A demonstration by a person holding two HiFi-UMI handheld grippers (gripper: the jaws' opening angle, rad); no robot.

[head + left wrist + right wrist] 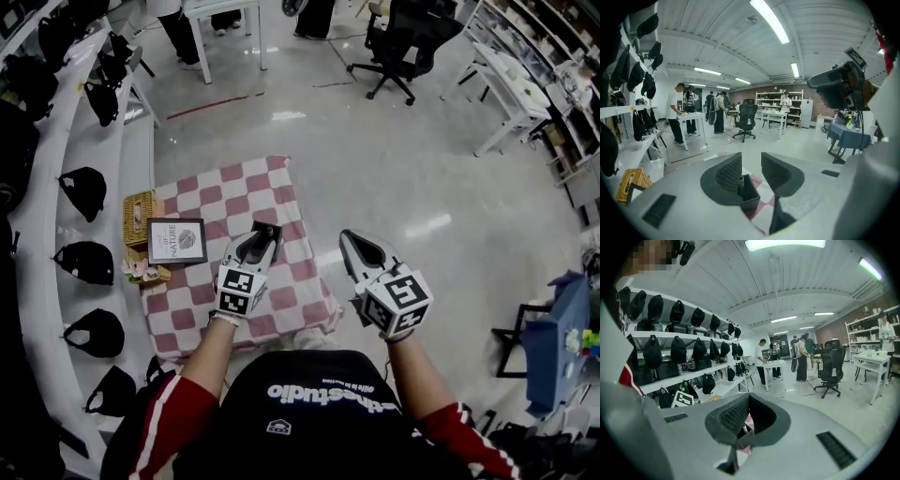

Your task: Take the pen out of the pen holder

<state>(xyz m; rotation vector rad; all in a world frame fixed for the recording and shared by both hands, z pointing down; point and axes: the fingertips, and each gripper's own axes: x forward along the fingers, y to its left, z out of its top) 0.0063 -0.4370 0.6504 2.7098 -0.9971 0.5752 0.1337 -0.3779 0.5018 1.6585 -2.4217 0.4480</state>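
A black square pen holder (267,230) stands on the pink and white checkered cloth (281,202). My left gripper (260,242) hovers just short of the holder and is open. In the left gripper view the pen holder (746,193) sits low between the spread fingers, close to the left one, of the left gripper (751,161). My right gripper (345,236) is shut and empty, off the cloth's right edge. Through the right gripper (749,398) I see the pen holder (746,440) with a white pen (744,428) standing in it.
A framed picture (176,241), a wicker basket (141,208) and small flowers (141,270) lie at the cloth's left edge. White shelves with black caps (82,192) run along the left. An office chair (403,42) and white tables stand further off, and a blue table (553,342) is at the right.
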